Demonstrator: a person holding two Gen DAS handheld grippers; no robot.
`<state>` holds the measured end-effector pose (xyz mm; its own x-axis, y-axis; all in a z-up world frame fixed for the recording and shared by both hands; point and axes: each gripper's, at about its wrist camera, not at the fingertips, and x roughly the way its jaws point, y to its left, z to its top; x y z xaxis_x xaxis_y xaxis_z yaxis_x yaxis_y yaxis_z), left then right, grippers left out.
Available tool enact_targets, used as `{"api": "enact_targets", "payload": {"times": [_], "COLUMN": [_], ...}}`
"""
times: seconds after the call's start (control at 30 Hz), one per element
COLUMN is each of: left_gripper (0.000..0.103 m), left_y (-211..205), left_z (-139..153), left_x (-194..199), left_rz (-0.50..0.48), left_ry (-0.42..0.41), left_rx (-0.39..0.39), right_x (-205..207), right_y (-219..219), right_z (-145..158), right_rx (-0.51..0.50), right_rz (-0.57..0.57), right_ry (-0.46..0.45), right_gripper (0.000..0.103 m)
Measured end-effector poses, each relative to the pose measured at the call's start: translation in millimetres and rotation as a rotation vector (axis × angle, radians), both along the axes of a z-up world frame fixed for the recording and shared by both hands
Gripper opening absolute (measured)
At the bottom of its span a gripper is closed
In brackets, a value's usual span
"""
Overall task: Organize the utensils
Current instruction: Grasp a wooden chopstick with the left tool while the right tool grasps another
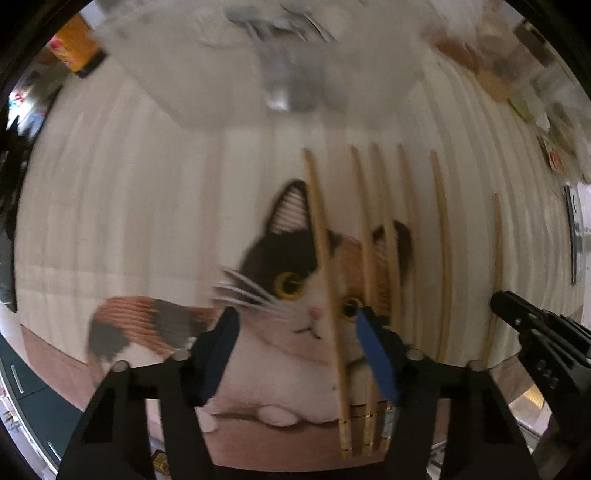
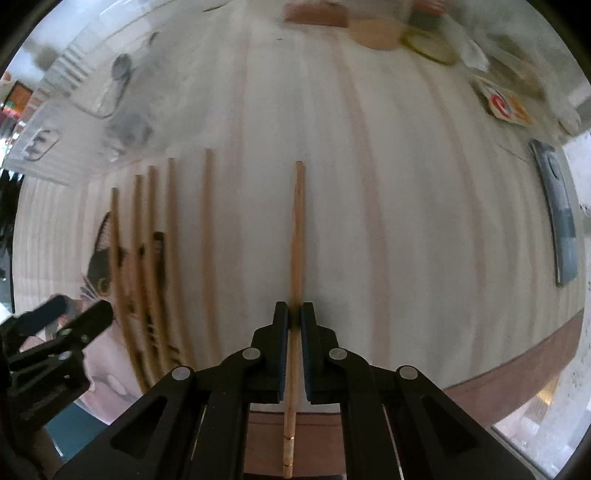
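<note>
Several wooden chopsticks (image 1: 441, 236) lie side by side on a pale striped mat printed with a cat (image 1: 280, 266). My left gripper (image 1: 297, 315) hangs over the cat's face. Its jaws stand apart around one chopstick (image 1: 325, 266), which lies near the right blue pad (image 1: 376, 354) and far from the left pad. My right gripper (image 2: 294, 308) is shut on a single chopstick (image 2: 298, 229) that lies apart from the row (image 2: 147, 240). In the right wrist view the left gripper (image 2: 74, 310) shows at the lower left. The right gripper (image 1: 498, 301) shows at the right edge of the left wrist view.
A clear plastic organiser tray (image 2: 55, 110) holding metal cutlery (image 1: 284, 77) sits at the far side of the mat. A dark phone-like slab (image 2: 557, 214), printed cards (image 2: 506, 105) and a wooden item (image 2: 373, 29) lie to the right and far right. The mat's brown border (image 2: 517, 373) runs along the near edge.
</note>
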<state>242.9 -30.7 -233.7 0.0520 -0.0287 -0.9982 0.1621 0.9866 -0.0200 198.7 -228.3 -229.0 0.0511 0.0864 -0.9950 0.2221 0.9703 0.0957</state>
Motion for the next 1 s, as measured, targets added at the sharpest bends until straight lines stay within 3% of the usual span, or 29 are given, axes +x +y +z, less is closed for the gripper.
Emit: {"api": "enact_targets", "payload": {"times": [0.07, 0.13, 0.17, 0.2, 0.5, 0.83, 1.0], "left_gripper": [0.044, 0.027, 0.008, 0.006, 0.005, 0.005, 0.005], "left_y": [-6, -8, -6, -4, 35, 19, 38], "left_z": [1, 3, 3, 3, 2, 1, 2], "left_x": [-1, -2, -3, -3, -16, -27, -20], "left_rz": [-0.022, -0.044, -0.049, -0.049, 0.0, 0.006, 0.007], "left_ry": [-0.024, -0.032, -0.03, -0.023, -0.009, -0.011, -0.01], "left_rx": [0.027, 0.028, 0.031, 0.029, 0.04, 0.04, 0.033], "right_x": [-6, -13, -16, -19, -34, -26, -30], "right_y": [-10, -19, -24, -27, -30, -26, -15], "right_z": [0, 0, -1, -1, -7, -5, -3], "right_rx": [-0.002, 0.004, 0.015, 0.022, 0.014, -0.004, -0.005], "right_rz": [-0.013, -0.023, -0.031, -0.036, 0.02, 0.059, 0.085], "right_ry": [0.007, 0.022, 0.026, 0.027, 0.04, 0.08, 0.102], "right_gripper": [0.007, 0.007, 0.007, 0.007, 0.007, 0.009, 0.02]}}
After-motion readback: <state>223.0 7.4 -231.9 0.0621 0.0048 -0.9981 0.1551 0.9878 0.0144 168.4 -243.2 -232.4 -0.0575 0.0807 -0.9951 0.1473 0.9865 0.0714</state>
